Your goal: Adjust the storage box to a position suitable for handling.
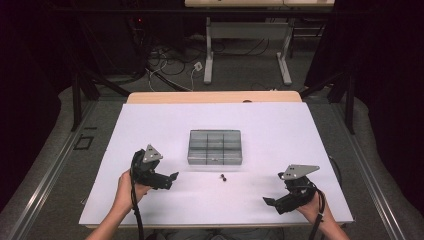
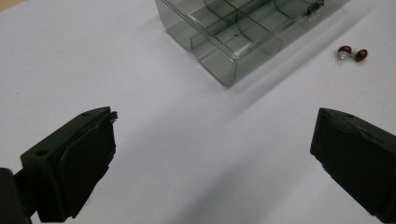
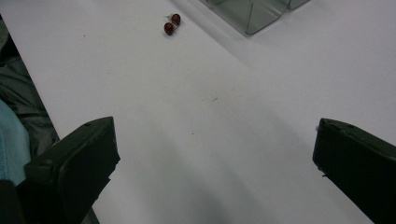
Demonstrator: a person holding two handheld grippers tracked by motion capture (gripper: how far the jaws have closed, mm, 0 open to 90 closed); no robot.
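Observation:
A clear grey compartment box (image 1: pixel 215 147) sits at the middle of the white table top (image 1: pixel 150 125). Just in front of it lie two small dark red beads (image 1: pixel 223 177) joined by a bit of metal. My left gripper (image 1: pixel 169 181) is held at the front left, pointing toward the beads, open and with nothing between its jaws. In the left gripper view the gripper (image 2: pixel 212 135) faces the box (image 2: pixel 233 32) and the beads (image 2: pixel 352 52) at the upper right. My right gripper (image 1: pixel 270 202) rests at the front right, open and holding nothing. The right gripper view shows its wide gap (image 3: pixel 215 140), the beads (image 3: pixel 171 24) and a box corner (image 3: pixel 252 11).
A wooden strip (image 1: pixel 215 97) edges the table's far side. Behind it the floor holds loose cables (image 1: pixel 170 65) and the white legs of another desk (image 1: pixel 209 60). Dark stands flank both sides. The table's near edge and grey clothing (image 3: pixel 18 98) appear in the right gripper view.

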